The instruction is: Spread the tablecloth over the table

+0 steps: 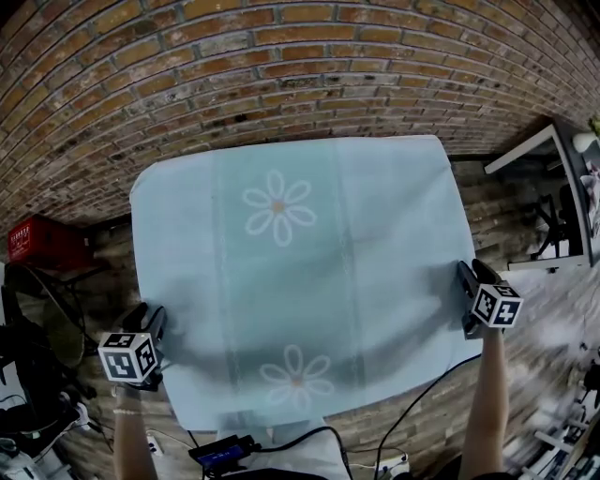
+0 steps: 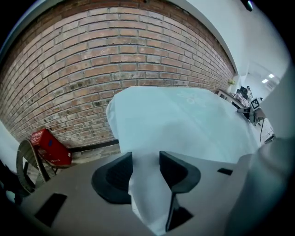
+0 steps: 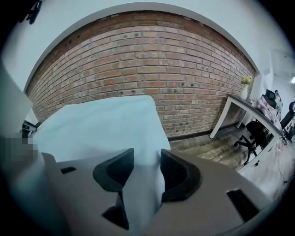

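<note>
Table entirely hidden beneath spread tablecloth (image 1: 375,234)

Brick wall (image 1: 281,56) runs the whole far side, with plain white wall (image 3: 138,9) above it and a worn plank-looking floor (image 3: 212,152) below. Far right there's a white desk (image 3: 244,108) against the bricks with a vase (image 3: 244,90) of flowers on it and a black chair (image 3: 251,133) just beside it. On the left, a red crate (image 1: 42,242) sits on the floor by the wall, with what looks like a fan (image 1: 37,323) nearer.
</note>
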Motion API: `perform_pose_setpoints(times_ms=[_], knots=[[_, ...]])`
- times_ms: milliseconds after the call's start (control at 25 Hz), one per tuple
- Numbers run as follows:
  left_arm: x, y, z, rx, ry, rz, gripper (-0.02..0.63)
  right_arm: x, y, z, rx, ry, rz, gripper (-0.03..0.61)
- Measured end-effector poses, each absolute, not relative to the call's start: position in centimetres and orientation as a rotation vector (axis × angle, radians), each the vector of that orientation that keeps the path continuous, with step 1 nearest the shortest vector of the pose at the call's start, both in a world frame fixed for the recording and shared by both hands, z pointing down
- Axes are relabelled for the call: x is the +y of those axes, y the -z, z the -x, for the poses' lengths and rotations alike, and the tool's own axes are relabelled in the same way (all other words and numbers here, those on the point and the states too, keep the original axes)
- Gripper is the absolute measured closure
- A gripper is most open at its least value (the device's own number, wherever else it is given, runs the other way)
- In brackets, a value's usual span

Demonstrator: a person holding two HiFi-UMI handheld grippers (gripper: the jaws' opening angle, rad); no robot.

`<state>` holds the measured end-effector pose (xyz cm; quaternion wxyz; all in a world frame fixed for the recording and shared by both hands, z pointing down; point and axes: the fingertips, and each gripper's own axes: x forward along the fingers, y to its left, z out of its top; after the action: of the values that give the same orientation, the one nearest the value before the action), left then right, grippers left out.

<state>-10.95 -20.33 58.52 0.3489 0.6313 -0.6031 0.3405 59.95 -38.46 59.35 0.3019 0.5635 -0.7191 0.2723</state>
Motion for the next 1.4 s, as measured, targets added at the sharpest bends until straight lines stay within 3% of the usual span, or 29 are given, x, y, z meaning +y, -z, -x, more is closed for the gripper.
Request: perform_pose_setpoints(times_ms=[360, 1080, 1240, 1400], knots=[[-21.3, -58.4, 11.0, -1.634, -0.875, -1.604, 0.446, -42.7, -59.2, -58.0, -1.898, -0.601, -1.485, 0.436], [-23.7, -58.0, 12.6, -1.723, -0.846, -1.622, 0.454, -49.4, -58.9, -54.5, -1.818, -0.354, -1.485, 0.454], [-24.0, -55.9, 12.6, -1.804, -0.898, -1.730, 0.569, -48.3, -56.3, -54.5, -1.830, -0.263, -1.612, 0.506], [-24.0, -52.1, 11.6, -1.778, -0.825, -1.925, 0.598, -44.6, -51.5, -51.9, -1.925, -0.257, -1.762, 0.528]])
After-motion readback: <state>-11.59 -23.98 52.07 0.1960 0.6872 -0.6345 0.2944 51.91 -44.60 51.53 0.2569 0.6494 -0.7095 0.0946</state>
